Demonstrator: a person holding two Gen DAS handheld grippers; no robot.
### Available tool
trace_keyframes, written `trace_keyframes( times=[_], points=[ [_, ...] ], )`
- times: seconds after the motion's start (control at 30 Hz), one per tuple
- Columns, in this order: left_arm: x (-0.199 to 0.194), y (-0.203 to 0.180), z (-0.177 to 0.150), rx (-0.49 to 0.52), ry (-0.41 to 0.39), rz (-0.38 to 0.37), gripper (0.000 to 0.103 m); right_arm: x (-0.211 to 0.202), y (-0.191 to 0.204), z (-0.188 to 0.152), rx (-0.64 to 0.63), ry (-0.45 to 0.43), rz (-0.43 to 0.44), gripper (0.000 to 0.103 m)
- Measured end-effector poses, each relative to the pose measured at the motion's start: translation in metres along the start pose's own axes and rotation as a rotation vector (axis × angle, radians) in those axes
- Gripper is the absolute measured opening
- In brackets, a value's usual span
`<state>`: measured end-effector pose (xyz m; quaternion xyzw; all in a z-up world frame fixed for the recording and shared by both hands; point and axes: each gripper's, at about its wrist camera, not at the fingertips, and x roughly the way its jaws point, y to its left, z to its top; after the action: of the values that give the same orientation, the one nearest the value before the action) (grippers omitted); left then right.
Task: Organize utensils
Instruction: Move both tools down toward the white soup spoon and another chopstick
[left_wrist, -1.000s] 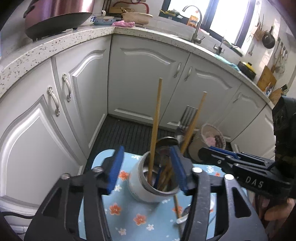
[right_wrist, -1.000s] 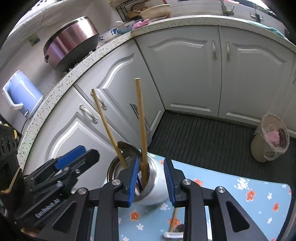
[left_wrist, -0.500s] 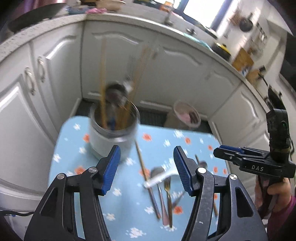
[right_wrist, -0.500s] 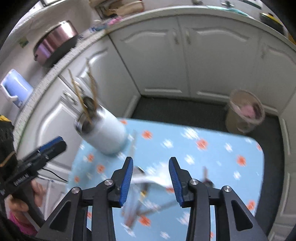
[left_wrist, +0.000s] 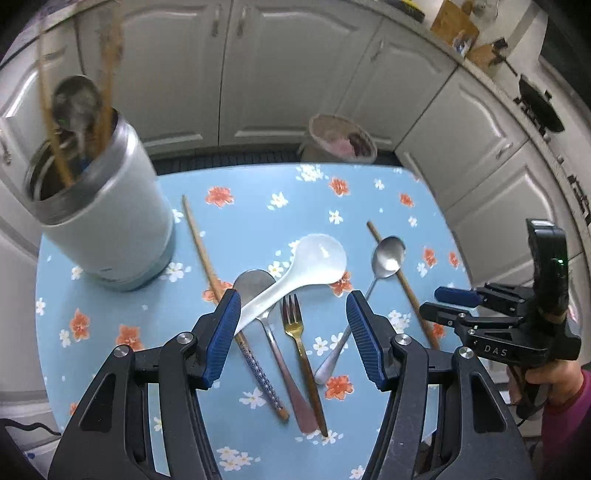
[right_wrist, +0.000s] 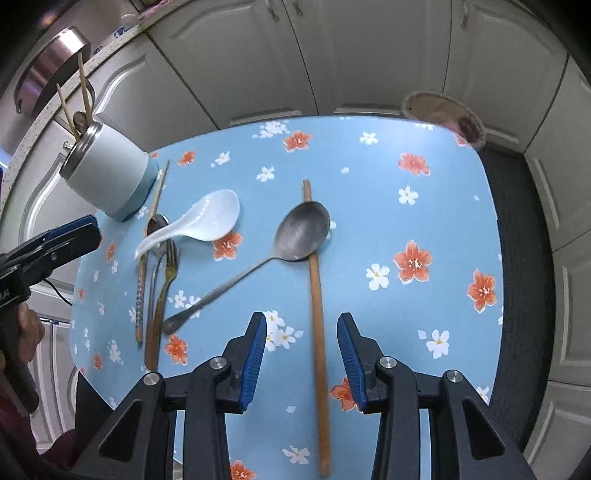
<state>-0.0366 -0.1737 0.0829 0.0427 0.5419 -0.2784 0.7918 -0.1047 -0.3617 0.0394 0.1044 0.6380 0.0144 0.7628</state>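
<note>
**Both hand-held grippers released above scattered utensils**

The left hand-held gripper (left_wrist: 291, 332) is held over the blue flowered surface (left_wrist: 258, 221), its jaws spread and nothing gripped. Beneath and between its fingers a white ladle (left_wrist: 306, 262), a steel spoon (left_wrist: 266, 306) and a gold fork (left_wrist: 299, 339) are seen, the ladle's handle lying across the spoon. A patterned chopstick (left_wrist: 221, 295) lies just left of them, passing under the left finger. Ahead and to the left a grey holder (left_wrist: 107, 229) stands upright, with chopsticks and a spoon in it; these are blurred. To the right a second spoon (left_wrist: 369, 291) rests with its bowl on a plain chopstick (left_wrist: 402, 284).

The right hand-held gripper (right_wrist: 301, 347) is also released, with nothing clamped. The plain chopstick (right_wrist: 317, 314) runs between its fingers without being touched by either pad, and the second spoon (right_wrist: 295, 240) lies just ahead, its bowl over the stick. The holder (right_wrist: 110, 173) is far ahead to the left.

"DAS" can be read on the right hand-held gripper's body in the left view. Lettering on the other tool's body is cut off and cannot be read.
</note>
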Motion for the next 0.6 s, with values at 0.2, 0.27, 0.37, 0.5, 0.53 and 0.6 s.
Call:
trace_keyframes(
  times=[0.2, 0.27, 0.37, 0.5, 0.53, 0.6],
  points=[
    [0.025, -0.008, 0.009, 0.094, 0.075, 0.021, 0.06, 0.014, 0.0, 0.006, -0.039, 0.015, -0.062, 0.033],
    [0.032, -0.011, 0.012, 0.13, 0.096, 0.028, 0.061, 0.017, -0.002, 0.008, -0.04, 0.016, -0.074, 0.033],
    [0.042, -0.017, 0.016, 0.188, 0.118, 0.038, 0.066, 0.018, -0.006, 0.009, -0.035, 0.011, -0.07, 0.033],
    [0.055, -0.022, 0.019, 0.237, 0.159, 0.046, 0.066, 0.019, -0.005, 0.012, -0.032, 0.014, -0.07, 0.033],
    [0.058, -0.024, 0.021, 0.248, 0.163, 0.059, 0.066, 0.019, -0.005, 0.013, -0.034, 0.014, -0.073, 0.033],
    [0.064, -0.023, 0.023, 0.253, 0.175, 0.07, 0.066, 0.018, -0.005, 0.012, -0.042, 0.012, -0.084, 0.033]
  ],
)
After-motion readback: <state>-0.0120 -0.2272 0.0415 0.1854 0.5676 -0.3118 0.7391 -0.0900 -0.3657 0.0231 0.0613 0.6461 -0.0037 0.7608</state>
